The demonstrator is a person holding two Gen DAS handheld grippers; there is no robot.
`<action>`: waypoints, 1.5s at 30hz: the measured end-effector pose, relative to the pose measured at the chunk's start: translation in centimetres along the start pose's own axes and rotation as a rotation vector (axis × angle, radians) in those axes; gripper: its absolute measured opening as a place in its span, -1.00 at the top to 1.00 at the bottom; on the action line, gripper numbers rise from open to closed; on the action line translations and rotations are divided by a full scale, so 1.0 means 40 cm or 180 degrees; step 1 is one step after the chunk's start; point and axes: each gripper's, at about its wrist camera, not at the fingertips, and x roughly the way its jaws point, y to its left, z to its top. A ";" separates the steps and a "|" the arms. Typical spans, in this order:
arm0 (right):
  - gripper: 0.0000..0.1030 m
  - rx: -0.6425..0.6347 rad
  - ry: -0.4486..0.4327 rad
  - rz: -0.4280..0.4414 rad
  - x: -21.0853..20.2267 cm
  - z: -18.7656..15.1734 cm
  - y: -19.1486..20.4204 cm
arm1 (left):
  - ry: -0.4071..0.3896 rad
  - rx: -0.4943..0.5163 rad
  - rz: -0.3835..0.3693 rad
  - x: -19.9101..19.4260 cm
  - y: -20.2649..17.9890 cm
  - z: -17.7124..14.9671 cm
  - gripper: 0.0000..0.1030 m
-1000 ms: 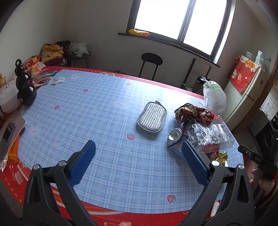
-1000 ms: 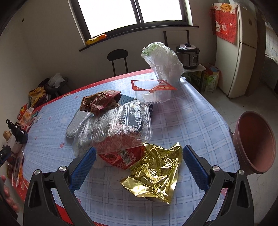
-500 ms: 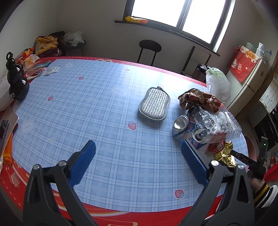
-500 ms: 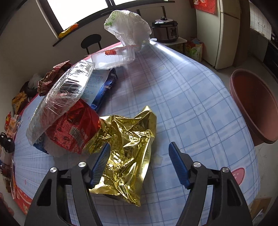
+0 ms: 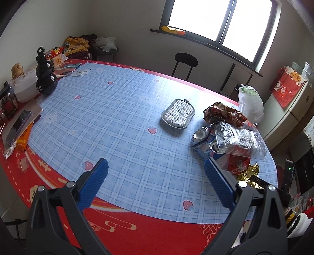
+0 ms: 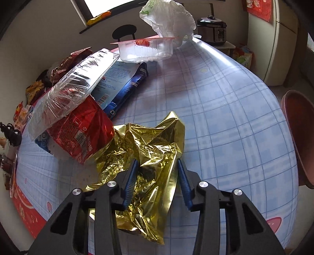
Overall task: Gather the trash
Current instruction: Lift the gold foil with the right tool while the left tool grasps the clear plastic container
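A crumpled gold foil wrapper (image 6: 149, 145) lies on the blue checked tablecloth (image 6: 225, 121). My right gripper (image 6: 157, 164) is down over the wrapper, its jaws narrowed around a fold of the foil with a gap still between them. Behind it is a trash pile: a red snack bag (image 6: 82, 129), a clear plastic tray (image 6: 72, 86), a blue box (image 6: 127, 82), a clear container (image 6: 145, 50) and a white plastic bag (image 6: 170, 17). My left gripper (image 5: 155, 172) is open and empty above the table's near edge. The pile (image 5: 231, 135) with cans (image 5: 200, 132) shows to its right.
A grey scrubbing pad (image 5: 177, 113) lies mid-table. A black gourd bottle (image 5: 45, 74), a white container (image 5: 24, 86) and a phone (image 5: 18, 125) stand at the left. A brown basin (image 6: 300, 137) sits beyond the table's right edge. A black stool (image 5: 185, 60) stands by the window.
My right gripper has dropped onto the gold wrapper and its jaws have closed in from wide open to narrow around the foil. My left gripper has drifted slightly, still open.
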 end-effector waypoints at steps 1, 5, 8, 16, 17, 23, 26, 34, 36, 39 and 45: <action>0.26 -0.0062 0.0012 0.0025 -0.011 0.000 -0.008 | -0.0005 -0.0040 0.0020 -0.011 -0.013 -0.016 -0.87; 0.27 -0.0182 0.0006 0.0140 -0.062 -0.008 -0.055 | -0.0011 -0.0141 0.0045 -0.047 -0.077 -0.073 -0.87; 0.27 -0.0201 -0.0010 0.0160 -0.091 -0.007 -0.093 | -0.0043 -0.0162 0.0032 -0.070 -0.122 -0.108 -0.87; 0.27 -0.0404 -0.0134 0.0237 -0.163 0.000 -0.154 | 0.0087 -0.0314 -0.0077 -0.047 -0.186 -0.162 -0.64; 0.27 -0.0398 -0.0159 0.0248 -0.170 0.004 -0.157 | 0.0143 -0.0342 -0.0137 -0.034 -0.191 -0.161 -0.58; 0.27 -0.0236 -0.0303 0.0249 -0.192 0.009 -0.165 | 0.0445 -0.0772 -0.0763 0.070 -0.218 -0.083 -0.40; 0.27 -0.0126 -0.0325 0.0177 -0.195 0.004 -0.160 | 0.0669 -0.1165 -0.1139 0.152 -0.240 -0.024 -0.38; 0.27 0.0065 -0.0403 -0.0003 -0.198 0.005 -0.141 | 0.1166 -0.2185 -0.1711 0.355 -0.280 0.006 -0.37; 0.27 0.0098 -0.0413 -0.0055 -0.196 0.003 -0.140 | 0.1244 -0.2209 -0.1698 0.385 -0.289 0.002 -0.38; 0.27 0.0175 -0.0404 -0.0130 -0.193 0.000 -0.147 | 0.1344 -0.2195 -0.1704 0.424 -0.308 -0.002 -0.38; 0.27 0.0248 -0.0385 -0.0264 -0.197 0.000 -0.160 | 0.1363 -0.2124 -0.1756 0.466 -0.347 0.007 -0.38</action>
